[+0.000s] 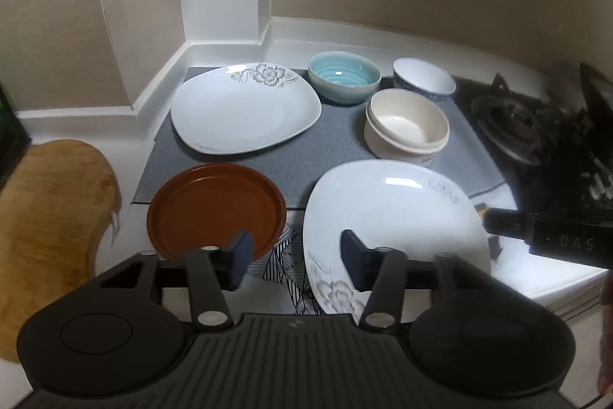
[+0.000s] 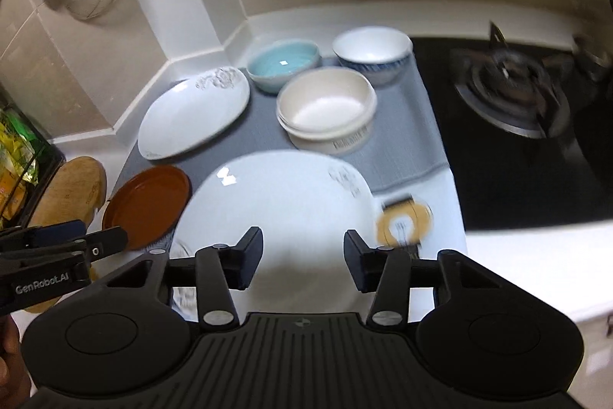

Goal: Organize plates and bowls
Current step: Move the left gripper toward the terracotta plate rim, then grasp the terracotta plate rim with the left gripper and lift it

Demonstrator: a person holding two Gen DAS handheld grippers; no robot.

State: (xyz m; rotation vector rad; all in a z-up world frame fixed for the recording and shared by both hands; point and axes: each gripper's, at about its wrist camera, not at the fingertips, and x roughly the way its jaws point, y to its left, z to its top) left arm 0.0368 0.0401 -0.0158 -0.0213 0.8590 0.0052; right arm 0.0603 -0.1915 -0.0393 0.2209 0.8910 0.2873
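Both grippers angle downward side by side. The left gripper [image 1: 295,257] has its jaws partly apart, gripping nothing; the right gripper [image 2: 302,257] likewise, empty.

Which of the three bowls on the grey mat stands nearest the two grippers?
The cream bowl: it sits in front of the blue bowl and the white bowl with blue pattern, which stand behind it by the wall.

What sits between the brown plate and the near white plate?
Left wrist view: between the brown plate and the near white plate shows a strip of black-and-white patterned mat, nothing else.
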